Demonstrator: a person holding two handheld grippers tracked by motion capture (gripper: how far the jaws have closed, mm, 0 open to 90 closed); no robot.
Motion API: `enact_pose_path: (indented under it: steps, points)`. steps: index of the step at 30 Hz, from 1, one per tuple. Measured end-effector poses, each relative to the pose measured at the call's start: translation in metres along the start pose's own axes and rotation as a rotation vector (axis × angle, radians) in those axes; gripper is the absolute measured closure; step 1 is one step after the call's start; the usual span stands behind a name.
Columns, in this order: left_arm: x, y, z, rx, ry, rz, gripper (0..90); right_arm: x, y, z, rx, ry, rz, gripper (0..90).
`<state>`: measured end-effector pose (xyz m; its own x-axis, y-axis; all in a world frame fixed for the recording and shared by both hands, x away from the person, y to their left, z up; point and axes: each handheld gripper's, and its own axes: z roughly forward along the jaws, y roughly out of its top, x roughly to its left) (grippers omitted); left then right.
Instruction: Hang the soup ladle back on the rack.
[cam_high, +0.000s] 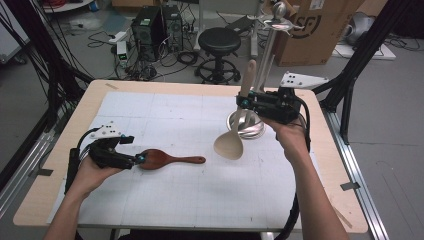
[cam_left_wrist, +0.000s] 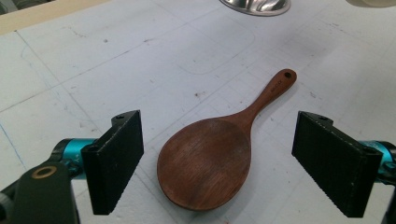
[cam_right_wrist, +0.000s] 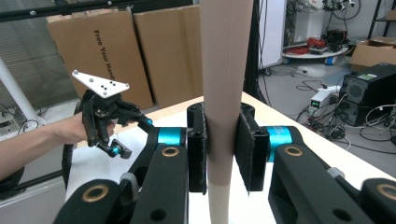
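two spoons: one dark wooden rice paddle (cam_high: 167, 160) flat on the white mat (cam_high: 165, 200), one pale rice paddle (cam_high: 235, 131) lifted off it.
left gripper: the left gripper (cam_left_wrist: 219, 163) has its jaws wide, one on each side of the dark paddle's bowl, pads clear of the wood; it rests low at the near left of the table.
right gripper: the right gripper (cam_right_wrist: 220, 148) is clamped on the pale paddle's handle, bowl hanging down, handle end pointing up, above the mat and just in front of the metal stand (cam_high: 267, 55).
step in hand: by my reading, the pale paddle is being carried up toward the stand's hooks, while the dark one waits to be gripped.
next move: it likely calls for raising the handle end to a hook at the stand's top and keeping the paddle upright.
stand base: the shiny round base (cam_high: 246, 125) sits partly behind the pale paddle.
hard to tell: whether the pale handle has a hanging hole; its top is cut off in the right gripper view. the hooks are small and blurred against the cardboard box (cam_high: 320, 30).
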<state>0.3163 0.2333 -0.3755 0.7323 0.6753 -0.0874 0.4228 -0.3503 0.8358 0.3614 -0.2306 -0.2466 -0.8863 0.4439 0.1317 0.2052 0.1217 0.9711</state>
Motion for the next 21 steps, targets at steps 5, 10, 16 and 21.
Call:
enact_pose_path:
  steps: [5,10,16,21]
  points:
    - [0.001,0.000,0.001,-0.001,-0.007,-0.002,17.1,-0.003,0.005,-0.001,-0.001,-0.006,-0.003,75.9]
    - [0.001,0.000,0.002,0.001,-0.008,-0.004,17.1,-0.005,0.008,-0.003,-0.005,-0.013,-0.003,75.9]
    - [0.001,0.000,0.003,0.006,-0.009,-0.005,17.1,-0.006,0.012,-0.005,-0.004,-0.013,-0.008,75.9]
    - [0.001,0.000,0.003,0.003,-0.007,-0.006,17.1,-0.008,0.015,-0.008,-0.002,-0.018,-0.013,75.9]
